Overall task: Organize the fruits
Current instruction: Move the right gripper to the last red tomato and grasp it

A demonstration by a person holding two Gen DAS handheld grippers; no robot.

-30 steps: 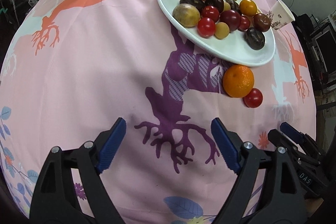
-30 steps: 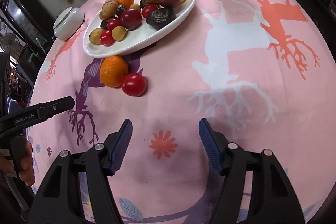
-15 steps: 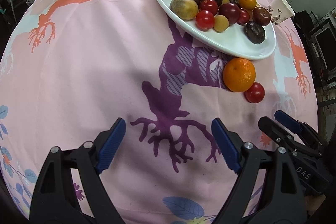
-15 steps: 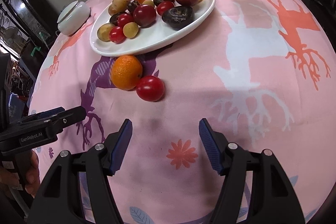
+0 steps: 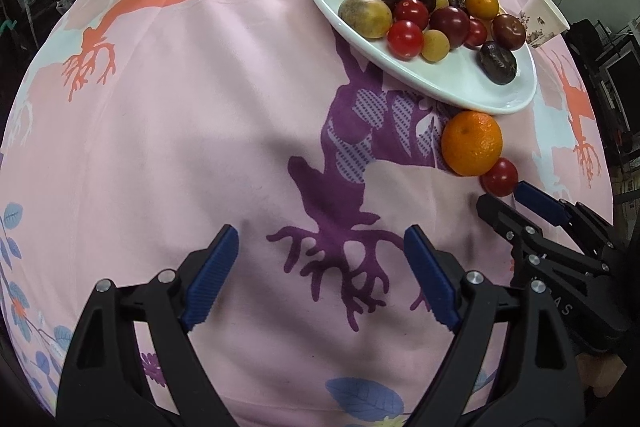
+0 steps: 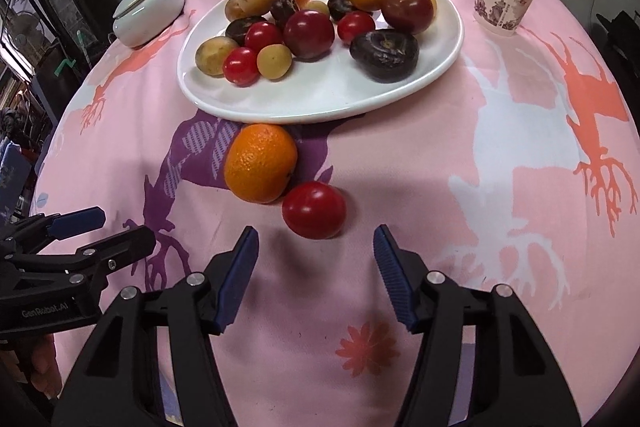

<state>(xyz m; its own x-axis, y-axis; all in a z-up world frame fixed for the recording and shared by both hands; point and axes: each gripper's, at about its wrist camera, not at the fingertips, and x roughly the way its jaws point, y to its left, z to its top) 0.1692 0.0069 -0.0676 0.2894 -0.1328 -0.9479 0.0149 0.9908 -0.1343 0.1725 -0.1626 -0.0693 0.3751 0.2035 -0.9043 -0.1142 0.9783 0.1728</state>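
Since the earlier frame, my right hand-held gripper (image 6: 314, 273) has come closer to the loose fruit, and the red tomato (image 6: 314, 209) now sits just ahead of its blue pads, which are closing with nothing pressed between them yet. My left hand-held gripper (image 5: 320, 277) has kept its place, jaws wide apart and empty over the purple tree print on the pink cloth of the surface (image 5: 180, 147).

Nearest finding: the red tomato is round, glossy and deep red, resting on the cloth and touching the orange (image 6: 261, 163) beside it. That orange is bright with a pebbled skin, and lies just against the near rim of the white oval plate (image 6: 320, 107).

On the plate: a heap of mixed fruit crowded toward its far half, comprising small red tomatoes, yellow-tan round fruits, dark purple ones, a wrinkled near-black fruit (image 6: 385, 55) set slightly apart at the right, and a second orange at the back. Near half of the plate is bare.

Farther off: a paper cup (image 6: 506, 1) with a printed pattern stands upright beyond the plate on the right; a white lidded dish (image 6: 147, 11) sits at the far left.
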